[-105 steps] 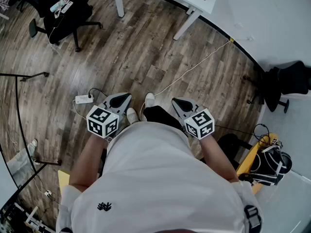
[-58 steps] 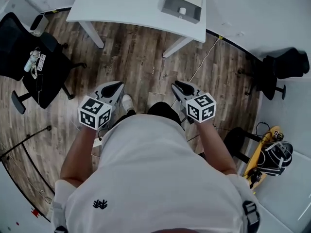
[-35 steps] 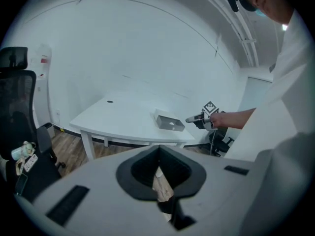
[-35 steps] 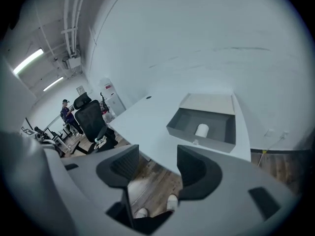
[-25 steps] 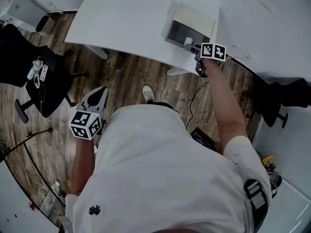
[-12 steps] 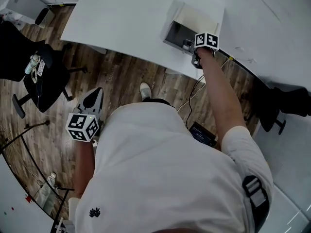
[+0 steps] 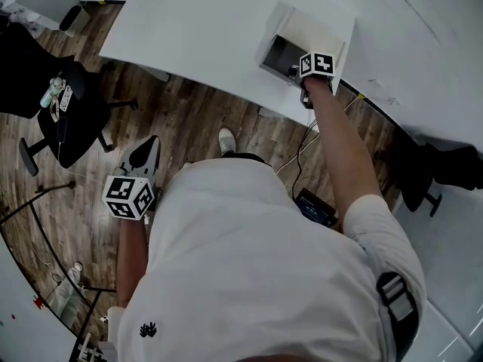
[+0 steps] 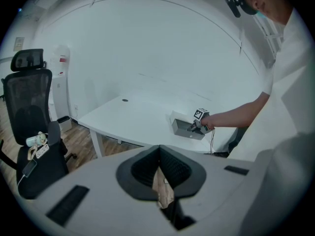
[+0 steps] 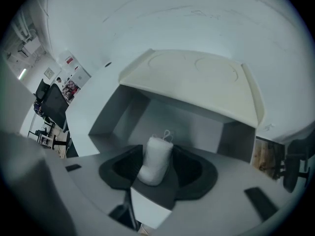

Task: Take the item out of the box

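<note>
A grey box [image 7: 302, 35] with a cream lid [image 9: 197, 82] lies on its side on the white table [image 7: 204, 21], its mouth facing me. My right gripper [image 7: 296, 71] reaches into that mouth. In the right gripper view a small white pouch [image 9: 156, 162] with a thin loop on top stands between the jaws of the right gripper [image 9: 158, 154], which are closing; both pads touch it. My left gripper [image 7: 149, 146] hangs low over the wooden floor at my left side, shut and empty [image 8: 159, 154]. The left gripper view shows the box [image 8: 186, 127] from afar.
A black office chair [image 7: 45, 89] with small items on its seat stands on the floor at the left. A cable [image 7: 302, 145] runs across the floor under the table edge. Another dark chair [image 7: 445, 168] sits at the right.
I have walked up to the table. My right arm stretched out and its gripper went into the box mouth; the left gripper dropped to my side.
</note>
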Demonstrator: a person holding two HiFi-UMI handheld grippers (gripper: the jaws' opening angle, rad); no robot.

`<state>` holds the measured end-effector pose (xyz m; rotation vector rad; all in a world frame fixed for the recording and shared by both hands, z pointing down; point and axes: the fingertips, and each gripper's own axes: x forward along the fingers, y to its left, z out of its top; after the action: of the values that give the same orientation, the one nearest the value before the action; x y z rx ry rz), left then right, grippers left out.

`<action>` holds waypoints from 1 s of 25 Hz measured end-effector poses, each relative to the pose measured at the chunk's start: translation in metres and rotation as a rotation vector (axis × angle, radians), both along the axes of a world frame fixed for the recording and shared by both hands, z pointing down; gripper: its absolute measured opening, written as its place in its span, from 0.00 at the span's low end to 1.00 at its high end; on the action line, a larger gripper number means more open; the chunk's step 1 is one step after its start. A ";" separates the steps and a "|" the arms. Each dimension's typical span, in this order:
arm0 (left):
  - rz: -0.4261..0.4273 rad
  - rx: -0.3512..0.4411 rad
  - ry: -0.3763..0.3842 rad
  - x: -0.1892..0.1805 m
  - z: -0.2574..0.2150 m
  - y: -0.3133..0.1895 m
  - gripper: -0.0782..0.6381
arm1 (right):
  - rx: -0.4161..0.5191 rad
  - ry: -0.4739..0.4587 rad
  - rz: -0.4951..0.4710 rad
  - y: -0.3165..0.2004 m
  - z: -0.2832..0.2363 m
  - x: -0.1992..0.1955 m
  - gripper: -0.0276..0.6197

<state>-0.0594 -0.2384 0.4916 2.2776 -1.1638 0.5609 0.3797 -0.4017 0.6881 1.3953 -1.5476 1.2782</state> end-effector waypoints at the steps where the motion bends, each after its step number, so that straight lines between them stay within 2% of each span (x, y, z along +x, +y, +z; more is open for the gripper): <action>1: 0.001 0.001 -0.001 -0.001 0.000 0.001 0.12 | 0.009 0.012 -0.002 -0.001 -0.001 0.001 0.34; 7: 0.010 0.010 0.000 -0.014 -0.001 0.007 0.12 | 0.106 0.061 -0.001 0.002 -0.016 0.005 0.32; 16: 0.080 0.027 0.007 -0.020 -0.004 0.020 0.12 | 0.356 0.119 0.045 0.011 -0.075 0.008 0.31; 25: 0.140 0.076 0.016 -0.027 -0.015 0.028 0.12 | 0.548 0.163 -0.023 0.049 -0.145 -0.032 0.31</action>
<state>-0.0860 -0.2109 0.4767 2.4374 -1.0402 0.5580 0.3478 -0.3530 0.5435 1.7542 -1.8713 0.7222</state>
